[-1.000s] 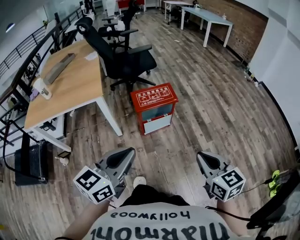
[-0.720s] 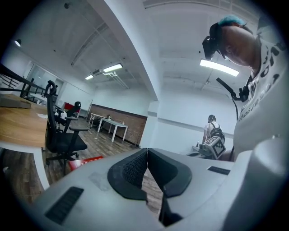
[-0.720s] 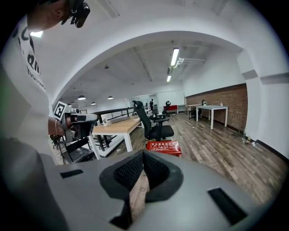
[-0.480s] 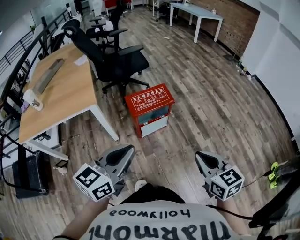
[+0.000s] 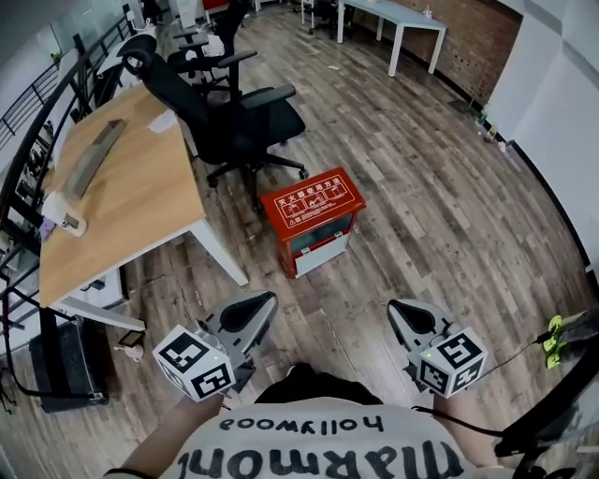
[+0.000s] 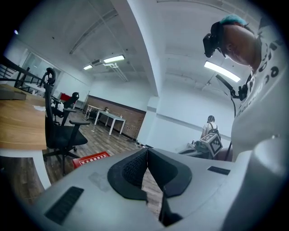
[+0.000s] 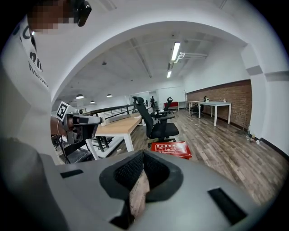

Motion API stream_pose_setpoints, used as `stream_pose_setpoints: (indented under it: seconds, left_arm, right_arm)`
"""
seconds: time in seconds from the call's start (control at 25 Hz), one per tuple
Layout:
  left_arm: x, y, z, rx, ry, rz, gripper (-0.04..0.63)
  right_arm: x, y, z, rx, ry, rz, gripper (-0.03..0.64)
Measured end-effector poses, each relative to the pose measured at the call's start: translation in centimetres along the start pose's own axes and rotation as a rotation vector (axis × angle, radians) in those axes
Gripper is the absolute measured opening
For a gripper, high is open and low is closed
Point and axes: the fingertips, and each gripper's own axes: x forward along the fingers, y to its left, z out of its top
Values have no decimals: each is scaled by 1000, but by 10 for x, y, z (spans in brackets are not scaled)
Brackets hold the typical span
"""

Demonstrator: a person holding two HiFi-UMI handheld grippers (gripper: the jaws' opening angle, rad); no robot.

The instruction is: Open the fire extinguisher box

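The red fire extinguisher box (image 5: 314,220) stands on the wood floor beside a desk leg, its lid down and its glass front towards me. It also shows low in the left gripper view (image 6: 92,159) and straight ahead in the right gripper view (image 7: 171,149). My left gripper (image 5: 260,304) and right gripper (image 5: 404,312) hang side by side well short of the box, both pointing at it. Each is shut with nothing between its pads (image 6: 131,169) (image 7: 131,169). Neither touches the box.
A wooden desk (image 5: 122,178) stands left of the box, with a black office chair (image 5: 243,112) just behind it. A black case (image 5: 61,360) lies under the desk. A white table (image 5: 412,28) and a brick wall are far back. A cable with a green plug (image 5: 557,329) lies at the right.
The person has stepped forward: the box and desk have shifted slightly in the head view. Both grippers kept their places in the view and stayed shut.
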Motion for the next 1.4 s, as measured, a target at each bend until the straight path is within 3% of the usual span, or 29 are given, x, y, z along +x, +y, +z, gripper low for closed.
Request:
stream_pose_setpoints:
  seconds: [0.24,0.4,0.52,0.72,1.4]
  left_arm:
    - [19,19,0,-19,-7,-43,6]
    - [28,30,-1,-33,-6,-37,6]
    - [33,39,3,-38,-22,-6,7]
    - [46,45,1,-76,-26,48,6]
    - [116,52,6,-96,-64,173,7]
  right_arm:
    - [23,6,3,-21,23,-9,9]
    - [29,-5,2,18,38,-11,9]
    - [42,-13,4,25,59,16,9]
    - [55,-29,22,-65,80,73,9]
    - [76,-114,35,-87,112,204,9]
